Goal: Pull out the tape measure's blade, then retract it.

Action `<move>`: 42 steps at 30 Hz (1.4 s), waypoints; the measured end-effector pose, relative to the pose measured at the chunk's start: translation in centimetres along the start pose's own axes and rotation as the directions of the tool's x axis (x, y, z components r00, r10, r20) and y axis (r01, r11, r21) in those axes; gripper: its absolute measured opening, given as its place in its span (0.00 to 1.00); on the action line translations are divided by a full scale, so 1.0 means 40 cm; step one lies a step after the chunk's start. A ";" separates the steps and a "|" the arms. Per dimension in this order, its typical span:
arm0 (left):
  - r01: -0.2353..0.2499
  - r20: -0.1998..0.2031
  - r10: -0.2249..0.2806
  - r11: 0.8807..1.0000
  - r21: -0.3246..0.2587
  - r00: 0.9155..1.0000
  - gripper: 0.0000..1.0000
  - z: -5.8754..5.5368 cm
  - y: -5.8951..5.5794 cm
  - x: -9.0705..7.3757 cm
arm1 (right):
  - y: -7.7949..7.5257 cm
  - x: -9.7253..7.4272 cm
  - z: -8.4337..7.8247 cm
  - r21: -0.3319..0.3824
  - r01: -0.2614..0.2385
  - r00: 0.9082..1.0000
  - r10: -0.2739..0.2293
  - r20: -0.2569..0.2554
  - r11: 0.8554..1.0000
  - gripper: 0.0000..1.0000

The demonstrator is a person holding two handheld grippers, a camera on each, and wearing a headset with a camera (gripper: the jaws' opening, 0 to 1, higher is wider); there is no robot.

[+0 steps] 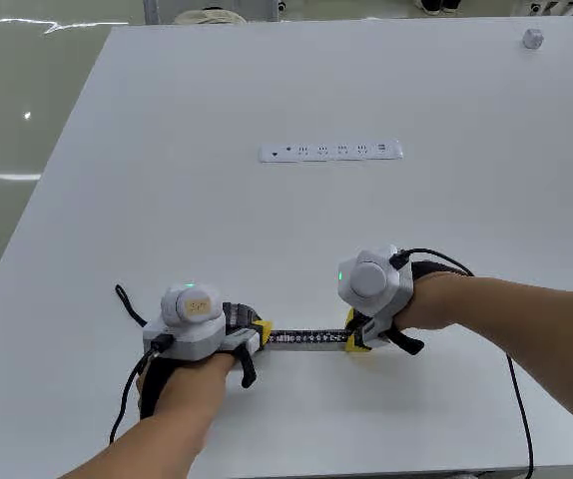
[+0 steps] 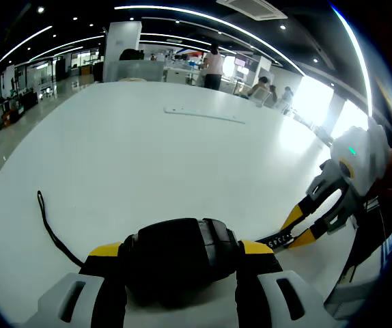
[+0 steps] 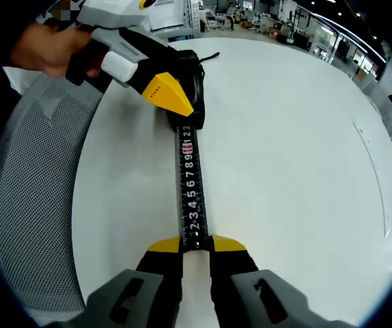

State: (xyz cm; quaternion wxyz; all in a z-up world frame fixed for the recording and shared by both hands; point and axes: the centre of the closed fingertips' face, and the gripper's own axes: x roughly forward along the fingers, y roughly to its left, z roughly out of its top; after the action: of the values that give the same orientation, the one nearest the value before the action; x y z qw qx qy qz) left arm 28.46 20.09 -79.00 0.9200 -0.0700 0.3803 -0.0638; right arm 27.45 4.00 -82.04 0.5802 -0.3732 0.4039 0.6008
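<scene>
A black tape measure case (image 2: 179, 263) sits on the white table, clamped between the yellow-tipped fingers of my left gripper (image 2: 181, 251); in the head view the case (image 1: 241, 321) is at the near left with the left gripper (image 1: 254, 333) shut on it. A short length of dark numbered blade (image 3: 190, 186) runs out from the case (image 3: 189, 82) to my right gripper (image 3: 196, 242), which is shut on the blade's end. In the head view the blade (image 1: 306, 338) spans the gap to the right gripper (image 1: 354, 342). A black wrist strap (image 2: 51, 231) trails off the case.
A white power strip (image 1: 330, 151) lies flat at the middle of the table. A small grey object (image 1: 533, 39) sits at the far right corner. The table's front edge (image 1: 366, 471) is close below the grippers. A mesh chair (image 3: 29, 225) stands beside the table.
</scene>
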 end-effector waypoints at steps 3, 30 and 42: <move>0.000 0.000 0.000 1.000 0.001 1.000 0.61 0.000 0.000 0.001 | 0.000 0.001 0.002 0.000 -0.002 1.000 0.002 0.002 1.000 0.14; 0.005 -0.002 -0.005 1.000 -0.001 1.000 0.61 0.000 -0.001 0.000 | 0.002 0.008 0.017 0.005 -0.009 1.000 0.008 0.014 1.000 0.14; 0.006 -0.004 -0.006 1.000 -0.001 1.000 0.61 0.000 0.000 0.002 | 0.004 0.016 0.037 0.002 -0.013 0.999 0.013 0.031 1.000 0.14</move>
State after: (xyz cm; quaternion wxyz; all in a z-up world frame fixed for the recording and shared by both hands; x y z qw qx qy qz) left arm 28.50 20.06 -79.05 0.9189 -0.0715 0.3822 -0.0664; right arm 27.31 5.62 -82.02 0.5829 -0.3607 0.3980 0.6097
